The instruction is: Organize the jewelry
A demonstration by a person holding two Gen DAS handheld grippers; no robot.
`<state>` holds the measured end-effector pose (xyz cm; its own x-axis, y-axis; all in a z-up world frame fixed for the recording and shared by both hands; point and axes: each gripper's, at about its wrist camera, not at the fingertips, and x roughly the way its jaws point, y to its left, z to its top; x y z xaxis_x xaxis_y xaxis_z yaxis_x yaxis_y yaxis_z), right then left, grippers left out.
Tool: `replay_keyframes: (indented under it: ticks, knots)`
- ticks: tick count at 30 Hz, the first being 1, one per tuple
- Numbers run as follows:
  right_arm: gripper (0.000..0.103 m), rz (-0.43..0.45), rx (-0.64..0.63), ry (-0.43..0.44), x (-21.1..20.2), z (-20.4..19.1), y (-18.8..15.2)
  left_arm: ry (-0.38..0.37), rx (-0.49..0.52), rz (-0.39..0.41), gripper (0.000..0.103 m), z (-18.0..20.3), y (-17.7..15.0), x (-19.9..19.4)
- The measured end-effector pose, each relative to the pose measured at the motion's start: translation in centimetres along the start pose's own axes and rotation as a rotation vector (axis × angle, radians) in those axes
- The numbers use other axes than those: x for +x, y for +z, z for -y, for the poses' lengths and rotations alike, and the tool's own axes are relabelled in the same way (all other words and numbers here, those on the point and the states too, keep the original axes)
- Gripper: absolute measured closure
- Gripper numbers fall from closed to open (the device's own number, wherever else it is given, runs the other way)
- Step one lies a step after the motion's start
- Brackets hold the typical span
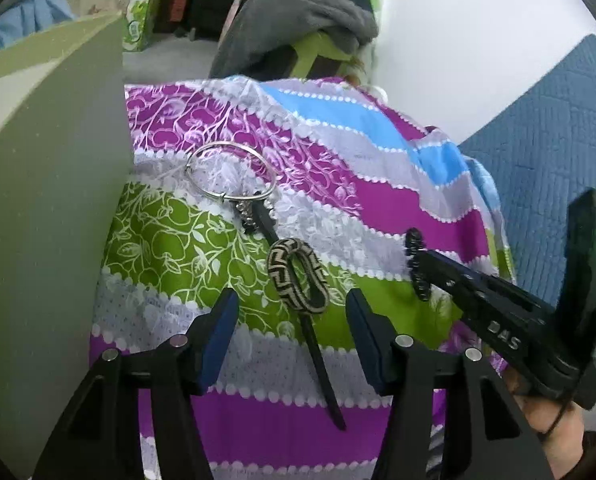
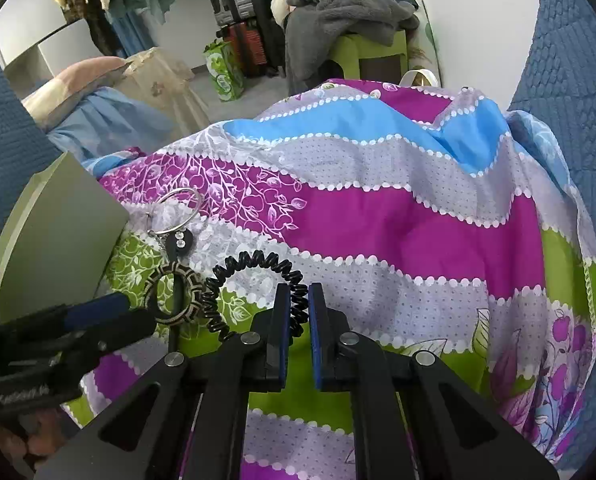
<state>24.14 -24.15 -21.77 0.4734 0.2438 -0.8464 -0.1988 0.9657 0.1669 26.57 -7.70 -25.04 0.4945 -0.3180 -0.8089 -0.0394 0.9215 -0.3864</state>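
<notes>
A thin black rod [image 1: 321, 364] lies on the patterned cloth, with a silver bangle [image 1: 230, 170] and a beige-and-black woven bracelet [image 1: 298, 276] threaded on it. My left gripper [image 1: 292, 320] is open, its jaws on either side of the woven bracelet. My right gripper [image 2: 298, 300] is shut on a black spiral coil bracelet [image 2: 250, 272] and holds it up to the right of the rod. The coil also shows in the left wrist view [image 1: 415, 264]. The bangle [image 2: 176, 212] and the woven bracelet [image 2: 174, 294] show at the left of the right wrist view.
A grey-green box [image 1: 50, 200] stands on the left, against the cloth. The colourful cloth [image 2: 377, 208] covers the work surface. Blue quilted fabric [image 1: 537, 152] lies to the right. Clothes, a green stool and suitcases stand behind.
</notes>
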Motion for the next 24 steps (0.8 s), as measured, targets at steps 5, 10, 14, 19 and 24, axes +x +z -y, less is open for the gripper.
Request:
replay_keyframes:
  ticks: [5, 10, 14, 19, 24]
  knots:
    - [0.096, -0.009, -0.007, -0.006, 0.2, 0.0, 0.0, -0.006, -0.025, -0.011, 0.06, -0.5, 0.1, 1.3]
    - [0.096, -0.018, -0.016, -0.022, 0.3, -0.3, 0.0, -0.014, 0.012, 0.002, 0.093, 0.2, 0.4, 1.5]
    - [0.096, -0.011, -0.012, -0.043, -0.2, -0.5, 0.1, -0.009, 0.03, 0.017, 0.097, 0.6, 0.6, 1.0]
    - [0.096, 0.019, 0.008, -0.056, -1.6, -1.1, 0.8, -0.016, 0.066, 0.03, 0.097, 1.0, 1.2, -0.7]
    - [0.096, 0.063, -0.009, -0.079, -3.3, -3.0, 2.7, -0.009, 0.081, 0.055, 0.097, 0.8, 2.7, -3.4]
